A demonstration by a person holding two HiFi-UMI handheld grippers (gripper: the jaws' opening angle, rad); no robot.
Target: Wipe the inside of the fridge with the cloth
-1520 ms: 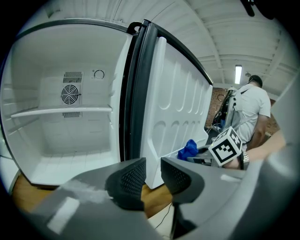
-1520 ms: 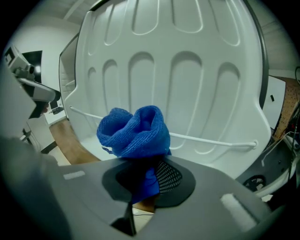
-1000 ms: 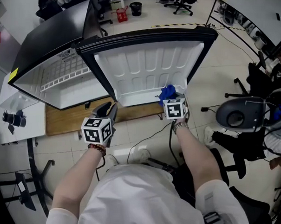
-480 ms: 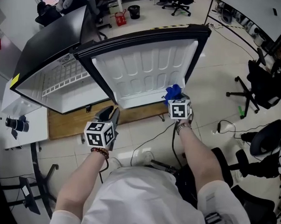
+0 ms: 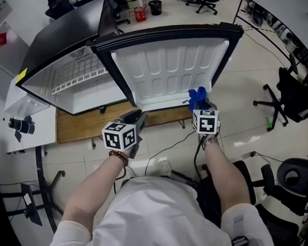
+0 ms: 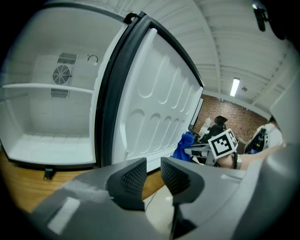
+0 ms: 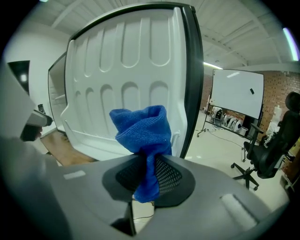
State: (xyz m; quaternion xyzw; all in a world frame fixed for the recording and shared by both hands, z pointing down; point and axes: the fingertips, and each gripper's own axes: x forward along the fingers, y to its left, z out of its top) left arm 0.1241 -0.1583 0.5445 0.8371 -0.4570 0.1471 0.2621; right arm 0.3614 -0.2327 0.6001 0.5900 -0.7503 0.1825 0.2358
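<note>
1. The right gripper (image 7: pixel 145 174) is clenched on the blue cloth (image 7: pixel 140 126); the cloth stands up from the jaws, near the lower outer corner of the open door (image 5: pixel 169 69).
2. The left gripper (image 6: pixel 152 174) is released, with nothing in its narrow gap; it hangs over the front edge of the wooden board (image 5: pixel 77 127) under the fridge (image 5: pixel 74 88).
3. I judge that the wiping is not yet begun; the walls, floor and shelf (image 6: pixel 47 87) are all left.
4. The door stands wide; the way inside looks free, past the door's black edge.
</note>
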